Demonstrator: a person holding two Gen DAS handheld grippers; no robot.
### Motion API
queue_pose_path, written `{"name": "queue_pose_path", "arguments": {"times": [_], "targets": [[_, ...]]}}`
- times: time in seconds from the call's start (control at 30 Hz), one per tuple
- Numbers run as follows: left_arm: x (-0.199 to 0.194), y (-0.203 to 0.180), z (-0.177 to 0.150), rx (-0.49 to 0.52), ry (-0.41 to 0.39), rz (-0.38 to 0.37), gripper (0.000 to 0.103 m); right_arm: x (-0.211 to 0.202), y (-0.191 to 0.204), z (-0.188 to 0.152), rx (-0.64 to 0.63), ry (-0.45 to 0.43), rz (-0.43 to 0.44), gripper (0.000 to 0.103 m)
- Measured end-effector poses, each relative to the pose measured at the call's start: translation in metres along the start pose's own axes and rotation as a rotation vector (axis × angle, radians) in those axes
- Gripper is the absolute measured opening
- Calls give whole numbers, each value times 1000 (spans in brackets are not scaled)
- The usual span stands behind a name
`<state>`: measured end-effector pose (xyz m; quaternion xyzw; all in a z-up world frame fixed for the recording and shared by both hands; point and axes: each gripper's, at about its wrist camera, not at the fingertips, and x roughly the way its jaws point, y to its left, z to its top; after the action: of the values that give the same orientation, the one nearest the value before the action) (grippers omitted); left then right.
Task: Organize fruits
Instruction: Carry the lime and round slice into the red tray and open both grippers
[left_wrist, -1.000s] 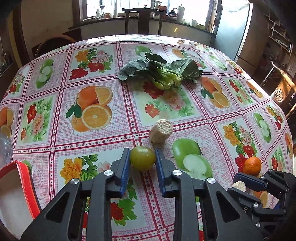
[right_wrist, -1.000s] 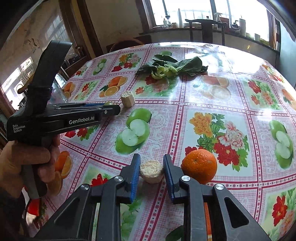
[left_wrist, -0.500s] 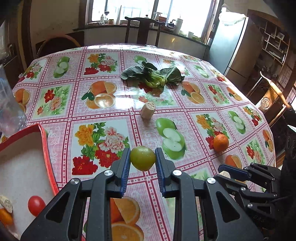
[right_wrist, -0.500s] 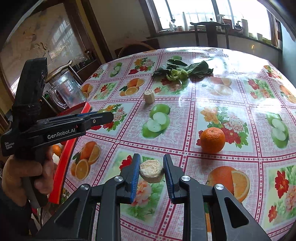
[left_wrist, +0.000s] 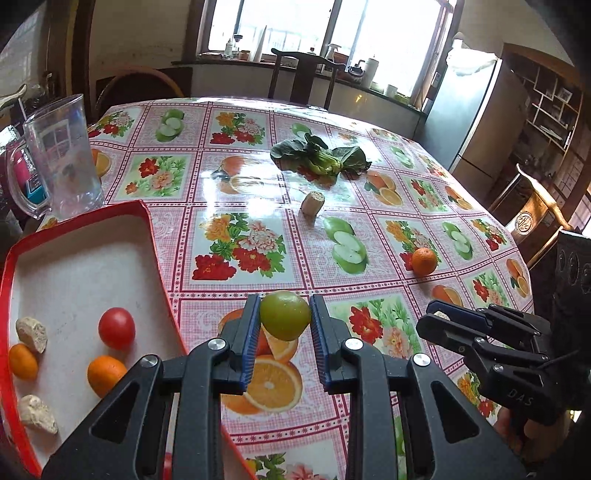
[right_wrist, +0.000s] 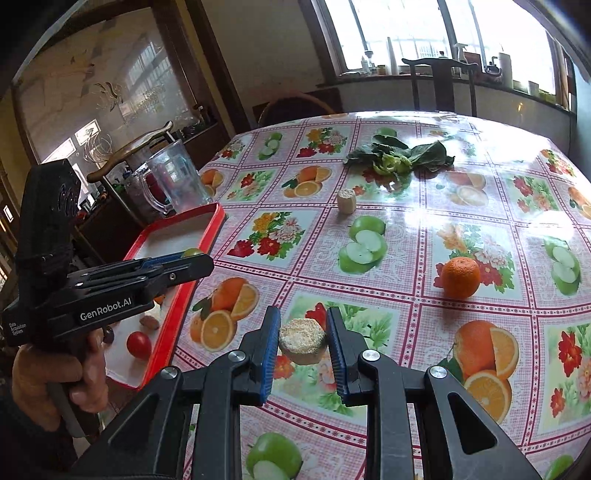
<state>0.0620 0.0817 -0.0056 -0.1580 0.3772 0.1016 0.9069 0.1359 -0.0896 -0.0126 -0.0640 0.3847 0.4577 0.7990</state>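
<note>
My left gripper (left_wrist: 284, 320) is shut on a green round fruit (left_wrist: 285, 315) and holds it above the table, just right of the red-rimmed tray (left_wrist: 151, 225). The tray holds a red tomato (left_wrist: 116, 328), two small oranges (left_wrist: 105, 373) and beige chunks (left_wrist: 31, 334). My right gripper (right_wrist: 302, 345) is shut on a beige cut chunk (right_wrist: 303, 341) above the table's near side. A loose orange (right_wrist: 460, 277) sits on the cloth to its right. Another beige chunk (right_wrist: 346, 201) stands farther back. The left gripper also shows in the right wrist view (right_wrist: 184, 258), over the tray's edge.
A leafy green vegetable (left_wrist: 321, 157) lies at the table's far middle. A clear plastic jug (left_wrist: 61, 158) stands behind the tray at the left edge. Chairs stand around the table and a fridge (left_wrist: 476, 122) at the far right.
Both grippers have lifted and pulled back toward the near left with their loads. The tray has come fully into view beside the left gripper.
</note>
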Motion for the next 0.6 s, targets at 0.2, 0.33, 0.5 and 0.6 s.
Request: {"name": "queue_pose_path", "arguments": {"times": [0.2,0.33,0.5,0.6], "targets": [[-16,8,-8,-11,-16,10,24,-3,21,0,-33,-6,22,26],[-24,16,-13,-25,-21,18,24,-3,30,1,-46,-7,29,26],[-30,26,-16,-38,-28,26,24,-1,43,1,-65,0,36,26],[-34,32,-18,-47,-34,28,24,1,52,3,-80,2,39,26]]}}
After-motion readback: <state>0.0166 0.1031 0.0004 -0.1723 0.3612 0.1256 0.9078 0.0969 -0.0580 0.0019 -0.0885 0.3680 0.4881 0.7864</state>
